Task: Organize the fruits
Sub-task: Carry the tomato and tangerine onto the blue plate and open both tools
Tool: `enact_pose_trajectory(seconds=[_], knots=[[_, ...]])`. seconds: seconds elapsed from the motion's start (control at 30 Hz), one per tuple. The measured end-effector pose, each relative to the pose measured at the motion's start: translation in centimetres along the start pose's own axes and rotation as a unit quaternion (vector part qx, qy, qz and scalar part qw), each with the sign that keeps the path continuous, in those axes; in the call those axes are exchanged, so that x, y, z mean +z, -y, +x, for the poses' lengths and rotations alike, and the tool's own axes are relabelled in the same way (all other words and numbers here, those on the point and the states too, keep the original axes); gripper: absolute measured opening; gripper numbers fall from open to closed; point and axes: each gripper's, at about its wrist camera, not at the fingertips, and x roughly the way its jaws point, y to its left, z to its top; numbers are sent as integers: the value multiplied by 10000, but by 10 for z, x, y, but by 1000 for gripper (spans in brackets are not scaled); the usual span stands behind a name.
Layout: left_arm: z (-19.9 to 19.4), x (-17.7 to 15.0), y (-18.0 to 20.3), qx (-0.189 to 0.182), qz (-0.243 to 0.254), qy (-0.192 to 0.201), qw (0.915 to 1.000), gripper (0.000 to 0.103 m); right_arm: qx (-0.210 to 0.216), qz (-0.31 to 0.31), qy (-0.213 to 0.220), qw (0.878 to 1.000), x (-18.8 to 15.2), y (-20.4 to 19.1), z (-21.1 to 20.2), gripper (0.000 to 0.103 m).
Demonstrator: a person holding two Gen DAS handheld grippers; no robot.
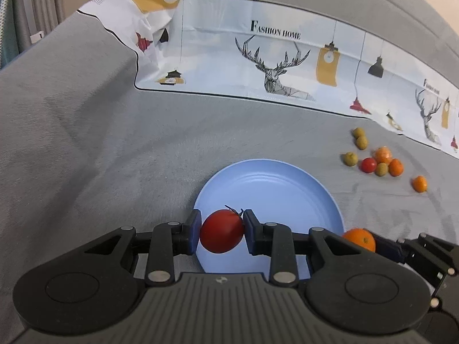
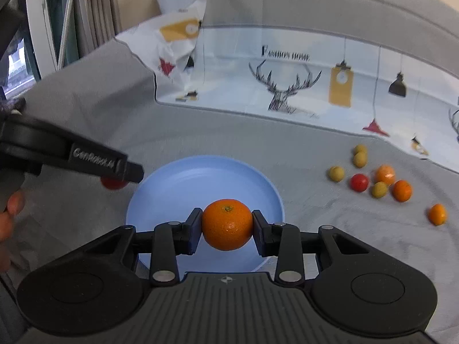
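Observation:
My left gripper (image 1: 221, 230) is shut on a red tomato (image 1: 222, 230) and holds it over the near left part of the blue plate (image 1: 275, 183). My right gripper (image 2: 227, 225) is shut on an orange mandarin (image 2: 227, 223) over the near part of the same plate (image 2: 183, 183). In the left wrist view the mandarin (image 1: 360, 238) shows at the plate's right rim. In the right wrist view the left gripper (image 2: 114, 179) with the tomato (image 2: 112, 183) sits at the plate's left rim. Loose fruits (image 1: 381, 160) lie to the right: several green ones, a tomato, mandarins.
A grey cloth (image 1: 114, 149) covers the surface. A printed white cloth (image 1: 275, 66) with deer and lamps lies at the back. The loose fruit pile shows in the right wrist view (image 2: 378, 179). A curtain and window frame (image 2: 57, 23) stand at the far left.

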Motion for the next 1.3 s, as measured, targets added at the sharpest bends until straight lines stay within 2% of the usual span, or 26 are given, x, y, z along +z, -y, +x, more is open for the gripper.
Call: enact_pose_trajectory(seconds=[0.37, 0.43, 0.47, 0.5, 0.53, 0.57, 0.6, 0.63, 0.67, 0.73, 0.87, 0.97, 1.07, 1.2, 1.3], knots=[[45, 8, -1, 119, 86, -226, 9996, 35, 78, -190, -258, 9995, 3, -4, 44, 38], [48, 10, -1, 59, 130, -268, 9995, 39, 88, -259, -272, 9993, 5, -6, 50, 39], [49, 11, -1, 17, 143, -287, 9995, 57, 104, -315, -287, 9990, 7, -8, 52, 39], [47, 12, -2, 0, 120, -273, 9996, 86, 138, -387, -328, 9986, 9, -10, 56, 40], [43, 13, -3, 13, 43, -167, 9999, 98, 129, -429, -343, 9984, 11, -12, 58, 47], [37, 12, -5, 18, -23, -4, 10000, 103, 80, -440, -320, 9985, 13, -12, 59, 63], [31, 11, -5, -5, -45, 119, 9999, 103, 9, -458, -273, 9986, 14, -13, 57, 70], [26, 11, -4, -45, 21, 115, 9999, 103, -59, -491, -214, 9986, 16, -13, 54, 81], [22, 10, -2, -41, 75, 61, 9999, 103, -113, -525, -154, 9984, 17, -13, 49, 87], [13, 5, -1, 114, 106, -36, 9999, 103, -200, -635, -91, 9977, 17, -13, 35, 92], [-29, -18, -1, 251, 190, 116, 9994, 103, -200, -647, -130, 9976, 9, -12, -6, 100], [-66, -34, -1, 322, 255, 344, 9986, 103, -240, -550, -36, 9982, -2, -15, -46, 102], [-101, -49, -2, 374, 70, 546, 9978, 103, -346, -424, 122, 9984, -10, -22, -80, 102], [-128, -60, -1, 337, 46, 707, 9969, 103, -454, -335, 527, 9970, -20, -33, -122, 102], [-146, -66, 4, 395, 98, 889, 9952, 103, -517, -384, 607, 9961, -26, -41, -140, 102]])
